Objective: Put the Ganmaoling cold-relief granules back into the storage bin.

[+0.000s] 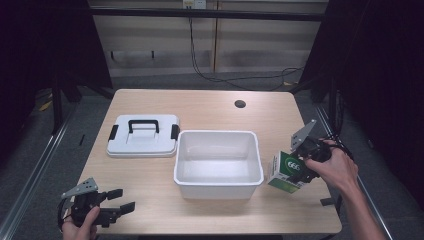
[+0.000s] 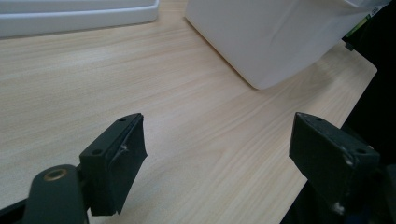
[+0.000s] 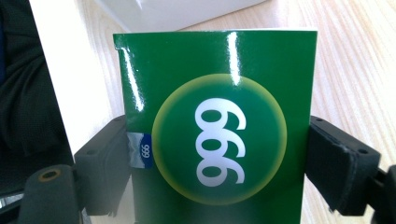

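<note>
A green box marked 999 point(image 1: 286, 172) is held tilted just right of the white bin point(image 1: 218, 186), with my right gripper point(image 1: 304, 161) shut on it. In the right gripper view the green box point(image 3: 219, 135) sits squeezed between both black jaws, and my right gripper point(image 3: 219, 168) faces the bin's wall. My left gripper point(image 1: 122, 200) rests open at the table's front left corner. In the left gripper view my left gripper point(image 2: 217, 154) has only bare wood between its jaws, with the white bin point(image 2: 275, 42) farther off.
A white lid with a black handle point(image 1: 143, 135) lies flat left of the bin; the lid's edge point(image 2: 74, 18) runs along the top of the left gripper view. A round cable hole point(image 1: 240, 104) sits near the table's far edge. The table's right edge point(image 2: 336, 98) drops off close by.
</note>
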`<state>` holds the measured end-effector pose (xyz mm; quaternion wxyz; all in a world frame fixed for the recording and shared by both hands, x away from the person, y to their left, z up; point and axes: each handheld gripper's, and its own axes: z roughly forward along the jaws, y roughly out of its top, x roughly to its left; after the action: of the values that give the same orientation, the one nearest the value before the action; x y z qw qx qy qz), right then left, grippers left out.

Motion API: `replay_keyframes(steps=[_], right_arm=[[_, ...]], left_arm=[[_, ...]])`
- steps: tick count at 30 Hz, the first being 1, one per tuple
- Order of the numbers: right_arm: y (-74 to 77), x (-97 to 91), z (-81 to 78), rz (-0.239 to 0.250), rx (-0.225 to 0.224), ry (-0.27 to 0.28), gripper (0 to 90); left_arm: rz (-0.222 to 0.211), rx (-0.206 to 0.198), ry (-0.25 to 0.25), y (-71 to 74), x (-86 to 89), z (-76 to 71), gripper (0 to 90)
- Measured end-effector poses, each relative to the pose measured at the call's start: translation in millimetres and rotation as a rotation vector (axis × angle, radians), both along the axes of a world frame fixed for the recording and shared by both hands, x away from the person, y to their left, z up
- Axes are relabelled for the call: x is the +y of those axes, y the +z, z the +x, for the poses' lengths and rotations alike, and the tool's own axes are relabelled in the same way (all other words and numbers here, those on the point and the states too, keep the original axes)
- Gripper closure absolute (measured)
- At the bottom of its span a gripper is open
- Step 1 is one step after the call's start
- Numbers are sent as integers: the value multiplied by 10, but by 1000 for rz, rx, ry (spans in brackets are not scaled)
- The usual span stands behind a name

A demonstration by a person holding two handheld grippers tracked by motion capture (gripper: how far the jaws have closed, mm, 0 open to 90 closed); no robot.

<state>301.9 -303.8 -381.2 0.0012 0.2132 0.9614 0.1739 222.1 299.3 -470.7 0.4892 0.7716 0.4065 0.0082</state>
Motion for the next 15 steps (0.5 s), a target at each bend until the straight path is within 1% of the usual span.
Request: replay_keyframes(steps=[3, 7, 8, 9, 10, 11, 12, 13, 14, 15], right_arm=[[5, -50, -22, 11, -6, -7, 163], [18, -135, -81, 59, -34, -21, 163], [18, -135, -81, 59, -34, -21, 163], [26, -193, -108, 80, -35, -29, 163], [26, -193, -108, 80, -35, -29, 163], [49, -240, -128, 98, -37, -37, 163], [49, -240, -128, 98, -37, -37, 163], [67, -258, -136, 110, -44, -42, 163], [108, -274, -150, 132, -58, -39, 163], [128, -272, -161, 139, -62, -45, 163]], left_arm=[[3, -3, -1, 5, -3, -2, 186], [5, -2, -2, 3, 1, 2, 186], [4, -1, 0, 2, 0, 3, 186], [7, -1, -2, 2, -3, 4, 186], [7, -1, -2, 2, -3, 4, 186], [9, -3, -3, 3, -3, 4, 186], [7, -3, -2, 3, -6, 3, 186], [8, -2, -1, 1, -8, 4, 186], [10, -3, -2, 0, -9, 5, 186], [6, 0, -1, 0, -9, 2, 186]])
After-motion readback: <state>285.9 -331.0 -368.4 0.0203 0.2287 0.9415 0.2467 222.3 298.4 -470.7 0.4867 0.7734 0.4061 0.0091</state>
